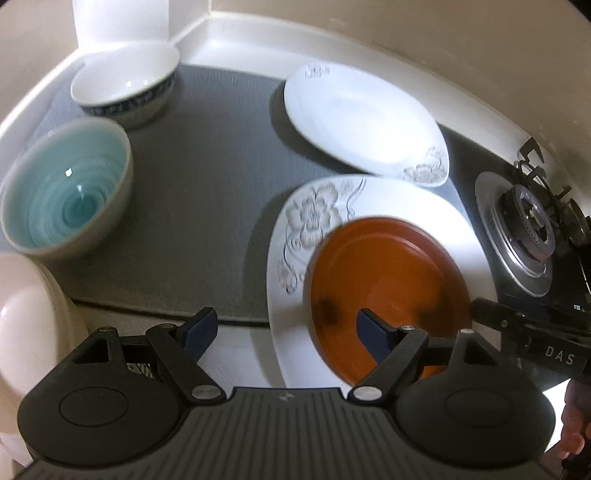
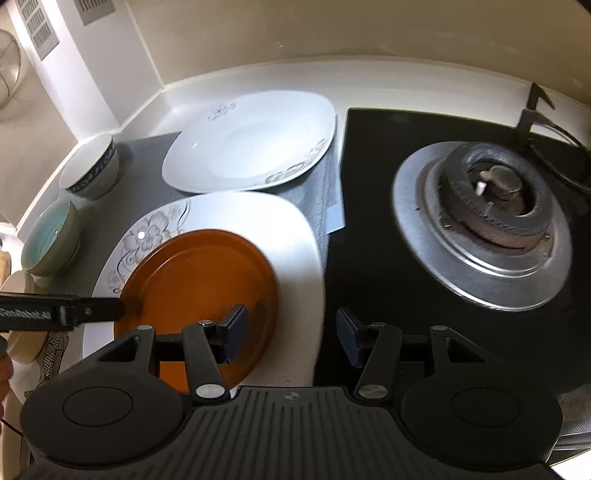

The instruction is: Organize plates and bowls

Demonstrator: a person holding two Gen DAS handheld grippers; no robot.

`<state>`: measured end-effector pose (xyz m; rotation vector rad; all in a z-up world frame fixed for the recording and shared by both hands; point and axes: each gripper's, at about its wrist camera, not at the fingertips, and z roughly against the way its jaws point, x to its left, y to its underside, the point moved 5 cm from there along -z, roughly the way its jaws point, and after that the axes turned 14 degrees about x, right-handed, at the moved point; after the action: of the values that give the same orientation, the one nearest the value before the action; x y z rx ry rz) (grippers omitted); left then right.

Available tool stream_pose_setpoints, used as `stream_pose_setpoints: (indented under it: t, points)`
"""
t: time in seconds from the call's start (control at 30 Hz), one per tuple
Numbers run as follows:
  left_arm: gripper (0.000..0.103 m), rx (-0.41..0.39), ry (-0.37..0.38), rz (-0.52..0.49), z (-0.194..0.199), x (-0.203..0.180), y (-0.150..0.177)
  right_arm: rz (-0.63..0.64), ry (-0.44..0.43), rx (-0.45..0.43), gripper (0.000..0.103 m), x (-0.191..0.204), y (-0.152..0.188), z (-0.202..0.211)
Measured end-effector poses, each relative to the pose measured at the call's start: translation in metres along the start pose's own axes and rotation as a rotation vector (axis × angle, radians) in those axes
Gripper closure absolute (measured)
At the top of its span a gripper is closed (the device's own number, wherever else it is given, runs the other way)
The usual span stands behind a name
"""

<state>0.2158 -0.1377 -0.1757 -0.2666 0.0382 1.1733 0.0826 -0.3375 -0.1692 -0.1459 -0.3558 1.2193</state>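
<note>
An orange plate (image 1: 384,288) lies on a large white floral plate (image 1: 295,229) on the grey mat. A second white floral plate (image 1: 362,118) lies behind them. A teal bowl (image 1: 70,192) and a white bowl with a blue band (image 1: 125,88) stand at the left. My left gripper (image 1: 288,332) is open over the near left rim of the floral plate. My right gripper (image 2: 291,332) is open over the near right rim of the large floral plate (image 2: 295,236), beside the orange plate (image 2: 199,288). Neither holds anything.
A gas burner (image 2: 484,218) on a black hob (image 2: 369,258) lies right of the plates. A cream dish (image 1: 26,325) sits at the near left. A white wall and pillar (image 1: 118,22) close the back. The grey mat (image 1: 207,184) covers the counter.
</note>
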Motion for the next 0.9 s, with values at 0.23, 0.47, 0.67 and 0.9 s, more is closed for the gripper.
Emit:
stream_pose_setpoints:
  t: [0.23, 0.47, 0.67, 0.9]
  points:
    - [0.020, -0.002, 0.088, -0.057, 0.003, -0.015, 0.014, 0.033, 0.035, 0.014, 0.043, 0.011, 0.003, -0.003]
    - [0.022, 0.002, 0.102, -0.086, 0.009, -0.013, 0.023, 0.058, 0.063, 0.020, 0.043, 0.017, 0.008, -0.004]
    - [0.022, 0.006, 0.085, -0.090, 0.012, -0.009, 0.029, 0.069, 0.061, 0.029, 0.043, 0.022, 0.009, -0.005]
    - [0.022, 0.007, 0.077, -0.098, 0.015, 0.000, 0.037, 0.078, 0.033, 0.047, 0.043, 0.026, 0.012, -0.003]
